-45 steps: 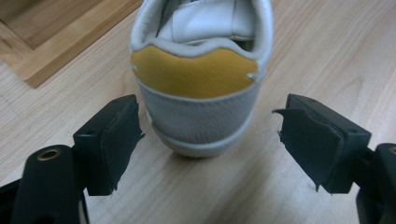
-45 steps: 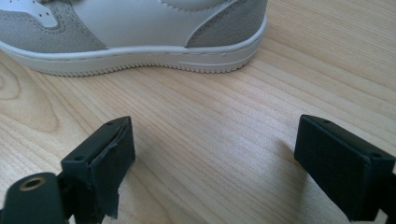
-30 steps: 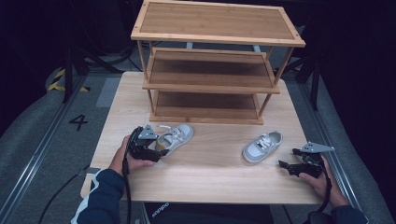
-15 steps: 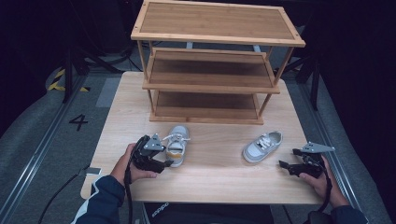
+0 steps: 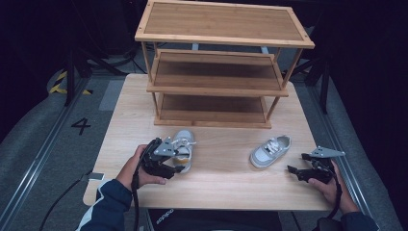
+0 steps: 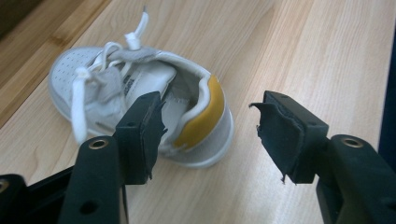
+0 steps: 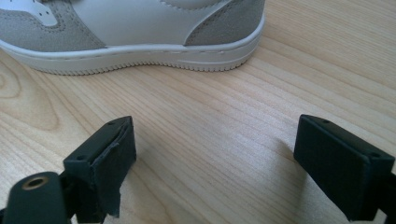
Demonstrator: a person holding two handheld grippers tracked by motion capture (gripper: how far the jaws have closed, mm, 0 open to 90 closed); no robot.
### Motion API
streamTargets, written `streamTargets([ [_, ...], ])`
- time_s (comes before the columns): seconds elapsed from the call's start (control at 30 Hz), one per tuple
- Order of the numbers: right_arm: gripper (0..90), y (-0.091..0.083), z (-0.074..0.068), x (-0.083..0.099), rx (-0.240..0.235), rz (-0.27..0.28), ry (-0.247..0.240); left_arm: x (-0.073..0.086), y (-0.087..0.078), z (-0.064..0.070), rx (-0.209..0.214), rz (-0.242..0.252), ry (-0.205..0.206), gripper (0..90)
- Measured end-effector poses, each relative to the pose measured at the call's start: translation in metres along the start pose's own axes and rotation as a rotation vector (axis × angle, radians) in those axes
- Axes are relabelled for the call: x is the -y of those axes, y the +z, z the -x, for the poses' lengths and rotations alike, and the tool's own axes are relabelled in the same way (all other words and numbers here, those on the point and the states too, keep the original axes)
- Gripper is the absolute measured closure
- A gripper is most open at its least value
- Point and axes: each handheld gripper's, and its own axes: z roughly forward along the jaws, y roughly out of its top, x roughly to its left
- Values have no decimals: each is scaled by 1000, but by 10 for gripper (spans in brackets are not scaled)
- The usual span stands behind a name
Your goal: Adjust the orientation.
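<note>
A small white and grey shoe with a yellow heel tab stands on the table, toe toward the rack. My left gripper is open at its heel. In the left gripper view, one jaw sits against the shoe's collar and the other stands apart from it. A second white and grey shoe lies to the right, toe pointing up and right. My right gripper rests open just beside its heel, and the shoe's side shows beyond the wide jaws.
A three-tier wooden shoe rack stands at the back of the light wooden table. Its shelves are bare. Dark floor with rails and a painted number surrounds the table. A cable trails from each gripper.
The left shoe has turned from pointing right to pointing at the rack, with my left gripper swinging round at its heel. The right gripper and shoe have not moved.
</note>
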Motion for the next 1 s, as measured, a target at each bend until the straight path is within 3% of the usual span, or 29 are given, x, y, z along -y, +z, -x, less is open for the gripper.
streamTargets([
  [0.23, 132, 0, 0, 0, 0, 0, 0, -8, 27, -8, 52, -115, 53, 459],
  [0.37, 132, 0, 0, 0, 0, 0, 0, -21, 39, -10, 86, -262, 113, 474],
  [0.43, 132, 0, 0, 0, 0, 0, 0, -26, 43, -10, 103, -302, 136, 491],
  [0.57, 135, 0, 0, 0, 5, 1, 1, -29, 52, -8, 123, -315, 178, 542],
  [0.63, 135, -1, 0, 1, 5, 2, 7, -29, 54, -8, 113, -326, 197, 568],
  [0.7, 135, -1, 0, 1, 5, 1, 7, -29, 53, -10, 128, -323, 192, 587],
  [0.73, 135, -1, 0, 1, 5, 1, 7, -28, 53, -10, 134, -322, 172, 592],
  [0.8, 136, -1, 0, 1, 5, 1, 7, -28, 53, -10, 132, -317, 191, 597],
  [1.0, 135, -1, 0, 1, 5, 1, 7, -27, 52, -12, 153, -307, 186, 620],
])
